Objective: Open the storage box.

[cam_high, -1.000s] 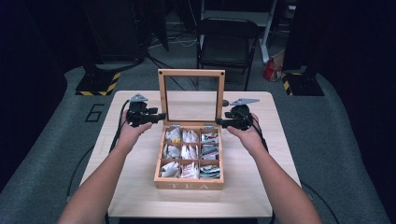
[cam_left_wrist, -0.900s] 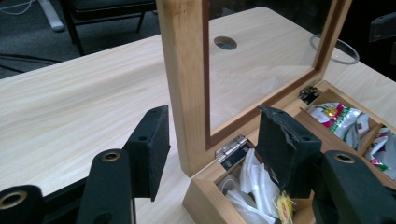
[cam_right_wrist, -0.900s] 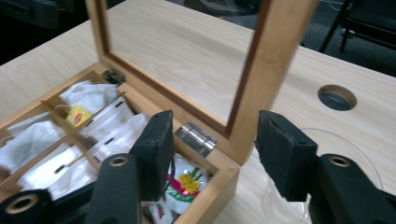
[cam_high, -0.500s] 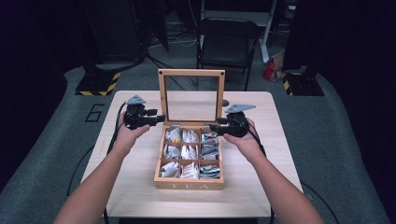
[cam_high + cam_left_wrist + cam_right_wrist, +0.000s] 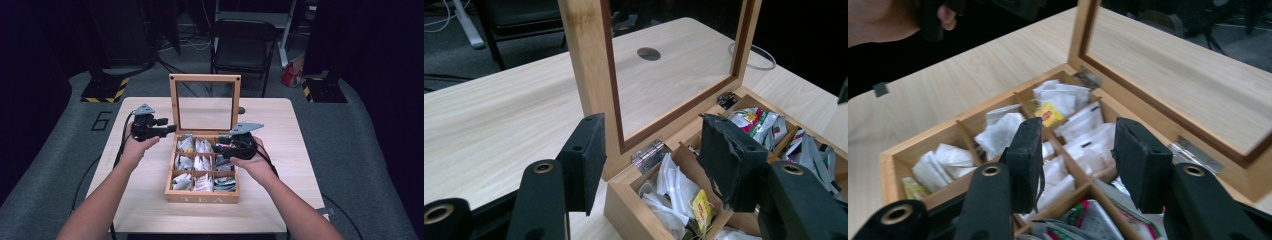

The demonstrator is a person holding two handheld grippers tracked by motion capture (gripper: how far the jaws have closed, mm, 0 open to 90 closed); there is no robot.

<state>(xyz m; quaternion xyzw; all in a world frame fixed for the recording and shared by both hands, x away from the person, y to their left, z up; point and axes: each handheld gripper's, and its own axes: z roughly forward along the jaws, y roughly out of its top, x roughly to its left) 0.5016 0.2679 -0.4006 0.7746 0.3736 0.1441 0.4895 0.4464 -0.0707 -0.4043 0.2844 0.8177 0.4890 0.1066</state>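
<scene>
With the wooden tea box [image 5: 202, 192] at table centre, the right gripper [image 5: 223, 145], jaws just narrowing on nothing, should drop squarely over one packet [image 5: 223, 162] at the box's 2 o'clock compartment, while the left gripper [image 5: 169, 129] idles unclenched at 10 o'clock.

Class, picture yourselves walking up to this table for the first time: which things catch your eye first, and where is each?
The wooden tea box sits mid-table, its nine compartments stuffed with tea bags. Its glass-paned lid stands upright at the far edge. The right gripper hangs over the box's right-hand compartments, its jaws just closing with nothing between them yet, while the left gripper sits at the box's far left corner.
</scene>
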